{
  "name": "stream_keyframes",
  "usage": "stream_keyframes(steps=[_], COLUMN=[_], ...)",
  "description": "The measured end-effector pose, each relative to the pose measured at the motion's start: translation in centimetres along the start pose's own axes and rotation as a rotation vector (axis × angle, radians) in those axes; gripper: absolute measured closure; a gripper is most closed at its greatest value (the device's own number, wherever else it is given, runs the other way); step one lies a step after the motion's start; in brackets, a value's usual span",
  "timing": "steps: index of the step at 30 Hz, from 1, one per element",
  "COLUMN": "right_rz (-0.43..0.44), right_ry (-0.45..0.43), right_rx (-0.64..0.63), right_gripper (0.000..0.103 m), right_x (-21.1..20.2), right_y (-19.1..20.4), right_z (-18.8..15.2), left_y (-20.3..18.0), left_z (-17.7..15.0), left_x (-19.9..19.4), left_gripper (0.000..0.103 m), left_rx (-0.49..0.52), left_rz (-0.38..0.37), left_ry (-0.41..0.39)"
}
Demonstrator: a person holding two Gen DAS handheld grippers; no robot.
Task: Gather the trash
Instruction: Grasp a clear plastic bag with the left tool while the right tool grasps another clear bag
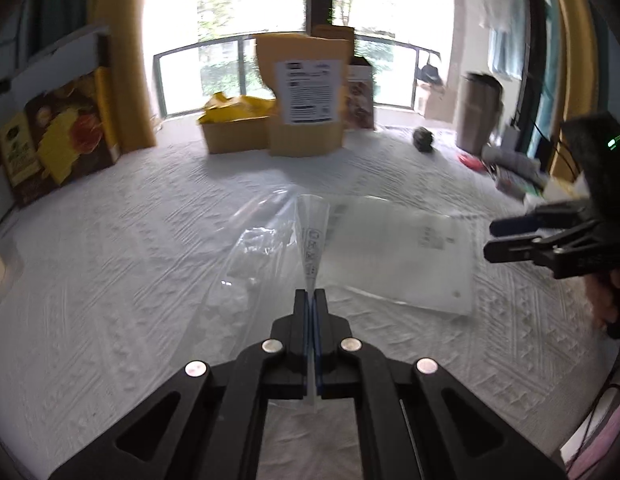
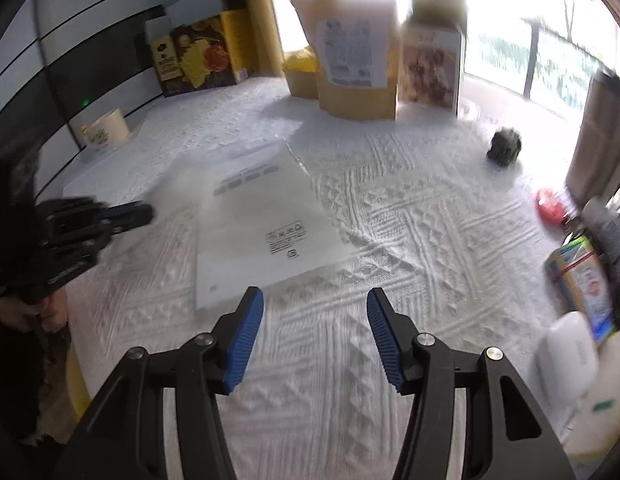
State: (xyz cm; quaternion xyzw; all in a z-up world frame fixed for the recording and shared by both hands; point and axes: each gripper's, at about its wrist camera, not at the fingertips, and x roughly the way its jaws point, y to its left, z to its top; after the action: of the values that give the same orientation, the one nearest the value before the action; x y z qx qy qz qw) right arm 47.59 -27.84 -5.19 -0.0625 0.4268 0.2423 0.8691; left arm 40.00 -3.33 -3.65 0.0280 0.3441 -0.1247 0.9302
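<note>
A white quilted bedspread (image 1: 110,264) with raised geometric patterns fills the ground ahead of the fingers. Far beyond the fingertips, a large window (image 1: 246,20) floods the room with overexposed daylight; green trees show through it, and a dark railing (image 1: 214,46) runs across its lower part. A yellow curtain (image 1: 118,40) hangs ahead and to the left of the fingers, with another yellow curtain (image 1: 569,60) at the far right. In the right wrist view, a wall of grey and dark panels (image 2: 70,40) stands left of the fingers.
</note>
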Motion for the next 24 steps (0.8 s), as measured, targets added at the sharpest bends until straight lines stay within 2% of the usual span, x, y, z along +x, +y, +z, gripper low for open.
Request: stream_keyframes(steps=[2, 5, 8, 14, 15, 16, 17, 24], right_rz=[0.043, 0.057, 0.119, 0.146, 0.147, 0.156, 0.149, 0.082], right_ry=[0.020, -0.002, -0.016, -0.049, -0.058, -0.046, -0.035, -0.135], right_rx=[0.034, 0.065, 0.117, 0.153, 0.147, 0.140, 0.135, 0.040], right_gripper=[0.051, 0.047, 0.044, 0.044, 0.049, 0.079, 0.098, 0.103], right_x=[1.1, 1.7, 2.5, 4.1, 4.1, 4.5, 4.7, 1.9], right_y=[-0.2, -0.3, -0.4, 0.2, 0.3, 0.6, 0.8, 3.1], right_z=[0.4, 1.1, 1.8, 2.9, 3.1, 3.3, 3.3, 2.9], left_y=[1.3, 2.1, 1.9, 2.4, 2.4, 2.4, 2.6, 2.2], left_z=[-0.3, -0.9, -1.5, -1.7, -1.7, -1.7, -1.8, -1.8], left_x=[0.2, 1.0, 1.5, 1.2, 1.2, 1.1, 0.9, -2.2], left_gripper=[0.102, 0.102, 0.102, 0.102, 0.102, 0.102, 0.102, 0.102], left_rx=[-0.035, -0.058, -0.047, -0.069, -0.070, -0.073, -0.080, -0.071], left_rz=[-0.019, -0.035, -0.047, -0.075, -0.081, -0.090, -0.097, -0.085], left_ry=[0.010, 0.048, 0.057, 0.044, 0.039, 0.033, 0.023, -0.057])
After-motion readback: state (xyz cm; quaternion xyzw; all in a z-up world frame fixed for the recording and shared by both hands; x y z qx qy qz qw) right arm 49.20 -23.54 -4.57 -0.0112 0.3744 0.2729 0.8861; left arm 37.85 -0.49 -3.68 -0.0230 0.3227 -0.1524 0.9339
